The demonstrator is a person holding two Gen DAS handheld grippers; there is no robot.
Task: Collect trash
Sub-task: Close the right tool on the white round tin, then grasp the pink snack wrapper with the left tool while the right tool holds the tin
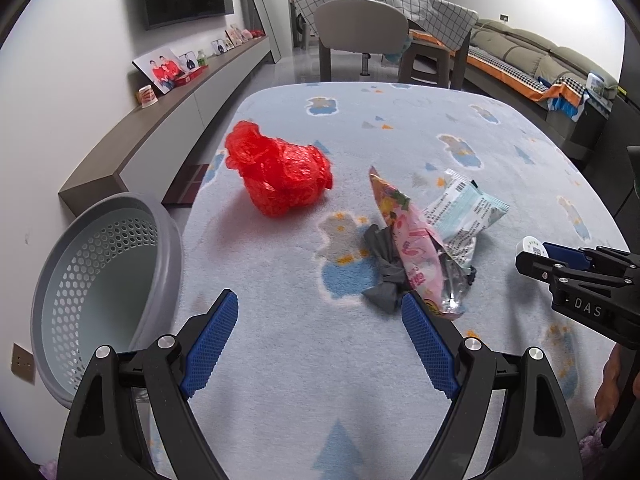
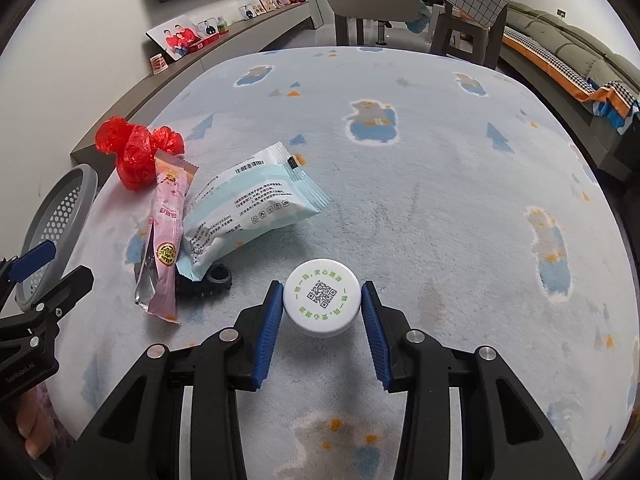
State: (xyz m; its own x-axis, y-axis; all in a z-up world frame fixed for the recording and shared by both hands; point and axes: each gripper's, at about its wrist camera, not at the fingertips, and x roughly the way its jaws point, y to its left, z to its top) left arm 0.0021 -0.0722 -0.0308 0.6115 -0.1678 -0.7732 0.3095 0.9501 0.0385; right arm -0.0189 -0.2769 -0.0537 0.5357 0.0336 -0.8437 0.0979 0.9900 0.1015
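A white round cap with a QR code (image 2: 322, 298) sits between the blue pads of my right gripper (image 2: 322, 289), which is shut on it just above the light blue rug (image 2: 420, 184). In the left wrist view that gripper (image 1: 534, 259) comes in from the right with the cap (image 1: 529, 245) at its tip. My left gripper (image 1: 319, 299) is open over the rug with nothing between its fingers. Just past its right finger lie a pink wrapper (image 1: 416, 244), a dark crumpled bag (image 1: 380, 276) and a pale blue packet (image 1: 464, 212). A crumpled red bag (image 1: 280, 172) lies farther left.
A grey perforated basket (image 1: 100, 280) lies tilted at the rug's left edge, its mouth facing the rug. A low shelf with photos (image 1: 168, 68) runs along the left wall. A chair (image 1: 360, 36) and a cloth-covered table stand beyond the rug, a sofa (image 1: 532, 52) at the right.
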